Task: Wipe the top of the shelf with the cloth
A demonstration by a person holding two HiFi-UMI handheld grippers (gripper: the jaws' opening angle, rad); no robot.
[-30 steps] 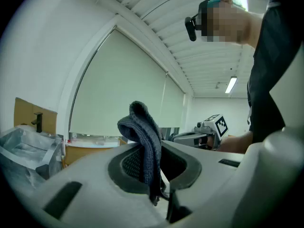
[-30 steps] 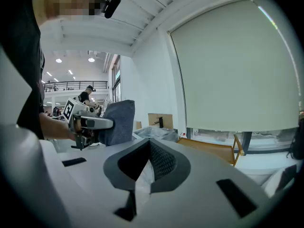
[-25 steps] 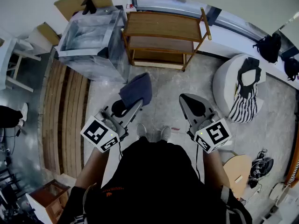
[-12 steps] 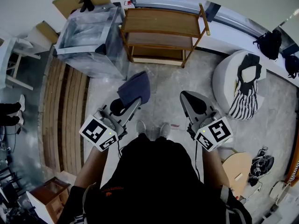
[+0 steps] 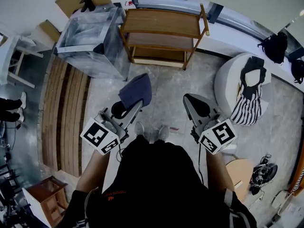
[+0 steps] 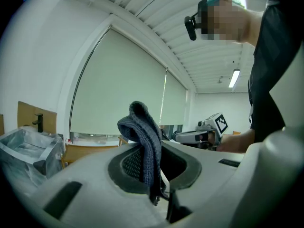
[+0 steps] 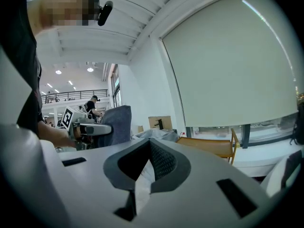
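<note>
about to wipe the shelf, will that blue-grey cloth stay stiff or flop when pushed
Probably floppy: the cloth folds over and droops above the left tool pinching it. Likely light, since one pinched edge carries it. It may bunch on the wooden shelf.

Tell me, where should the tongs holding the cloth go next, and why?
Probably forward to the top board of the wooden shelf. The left tongs are pinching the grey cloth, but it hangs over the floor, well short of the shelf, so nothing is wiped yet.
</note>
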